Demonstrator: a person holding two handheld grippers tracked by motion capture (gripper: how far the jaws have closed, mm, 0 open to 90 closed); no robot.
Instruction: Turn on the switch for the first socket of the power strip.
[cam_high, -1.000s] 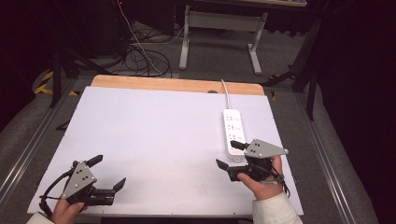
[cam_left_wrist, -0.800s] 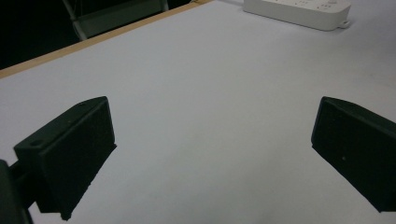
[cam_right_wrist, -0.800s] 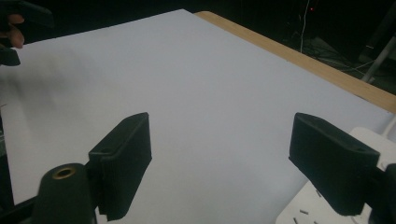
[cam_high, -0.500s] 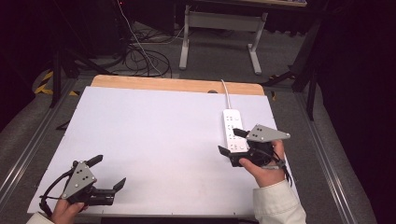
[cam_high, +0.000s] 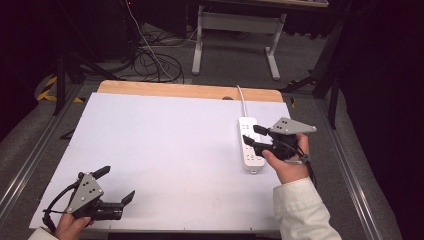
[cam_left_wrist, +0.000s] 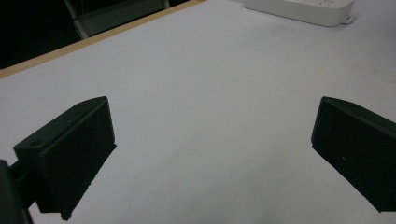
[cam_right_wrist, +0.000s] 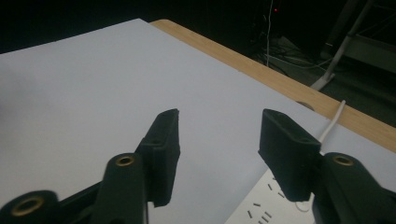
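Covering most of the view, the white table (cam_high: 165, 150) carried a white power strip (cam_high: 249, 145) at three o'clock, cord (cam_high: 243, 102) running toward twelve. The right gripper (cam_high: 252, 135) hung over the strip, jaws apart, empty. The left gripper (cam_high: 116, 184) sat at seven o'clock, jaws wide apart, empty.

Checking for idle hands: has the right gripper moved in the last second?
Yes. The right gripper has gone up the table, away from the person, now over the power strip.
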